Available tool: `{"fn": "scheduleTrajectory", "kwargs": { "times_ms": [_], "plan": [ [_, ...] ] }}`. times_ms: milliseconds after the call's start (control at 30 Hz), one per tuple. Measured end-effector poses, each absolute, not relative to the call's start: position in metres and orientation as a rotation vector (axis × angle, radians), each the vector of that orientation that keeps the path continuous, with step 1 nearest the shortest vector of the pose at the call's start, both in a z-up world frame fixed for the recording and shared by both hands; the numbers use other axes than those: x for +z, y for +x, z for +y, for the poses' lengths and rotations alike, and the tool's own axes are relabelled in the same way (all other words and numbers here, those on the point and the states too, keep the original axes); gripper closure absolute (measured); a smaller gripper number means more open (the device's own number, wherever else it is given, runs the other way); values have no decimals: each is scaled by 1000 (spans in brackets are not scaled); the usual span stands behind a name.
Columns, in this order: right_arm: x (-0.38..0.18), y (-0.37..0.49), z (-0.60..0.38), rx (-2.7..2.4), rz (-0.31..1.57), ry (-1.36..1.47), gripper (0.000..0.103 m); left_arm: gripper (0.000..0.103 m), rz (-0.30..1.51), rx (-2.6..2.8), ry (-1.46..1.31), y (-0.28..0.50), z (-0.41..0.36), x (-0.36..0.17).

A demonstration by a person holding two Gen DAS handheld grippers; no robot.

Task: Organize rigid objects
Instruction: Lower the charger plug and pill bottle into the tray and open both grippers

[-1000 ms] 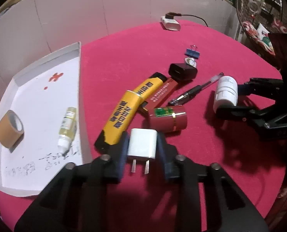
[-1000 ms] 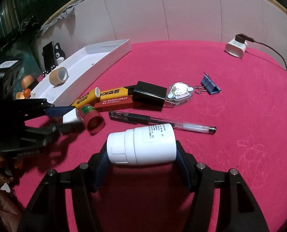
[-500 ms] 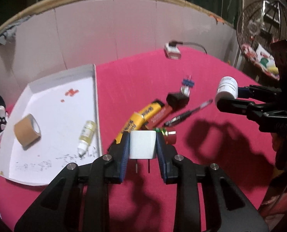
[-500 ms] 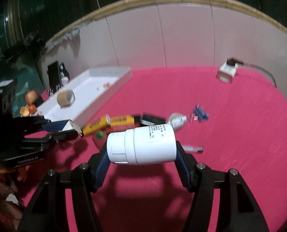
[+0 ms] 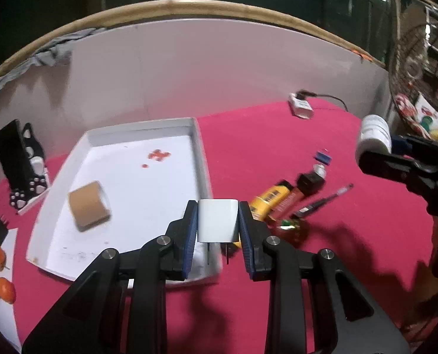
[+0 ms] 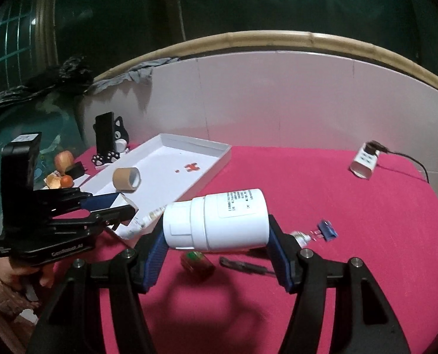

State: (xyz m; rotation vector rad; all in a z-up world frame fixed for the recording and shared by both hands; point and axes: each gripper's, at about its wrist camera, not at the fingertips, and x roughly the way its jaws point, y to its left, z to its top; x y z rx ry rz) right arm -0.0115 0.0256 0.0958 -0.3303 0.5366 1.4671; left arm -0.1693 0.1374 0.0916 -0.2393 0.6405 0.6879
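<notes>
On my left wrist view, the left gripper (image 5: 218,227) clamps a white plug adapter (image 5: 217,220) above the white tray's (image 5: 202,159) near corner. On my right wrist view, the right gripper (image 6: 219,233) grips a white pill bottle (image 6: 219,219) sideways above the red tablecloth (image 6: 351,206).

Round table (image 5: 248,135) was covered in red/magenta cloth, filling the near and middle ground. A curved white panel (image 6: 278,94) stood along its far edge, topped by a tan bamboo-like rim (image 6: 278,37). Grey crumpled cloth (image 5: 53,50) hung over that rim at far left. Beyond it the room was dark; a gridded window (image 6: 6,47) showed far left. A wire fan guard (image 5: 410,59) sat far right. Light was dim, with hard shadows on the cloth.
</notes>
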Motion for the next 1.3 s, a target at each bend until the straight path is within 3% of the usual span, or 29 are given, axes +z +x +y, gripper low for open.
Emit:
{"fn": "scheduleTrajectory", "kwargs": {
  "times_ms": [600, 833, 1300],
  "plan": [
    [112, -71, 121, 1581, 490, -426, 41, 77, 586, 945, -313, -204, 247, 108],
    [86, -96, 167, 1599, 544, -510, 41, 77, 589, 1022, -409, -210, 304, 100],
    [31, -129, 205, 1597, 643, -633, 41, 77, 656, 1058, -424, -191, 322, 68]
  ]
}}
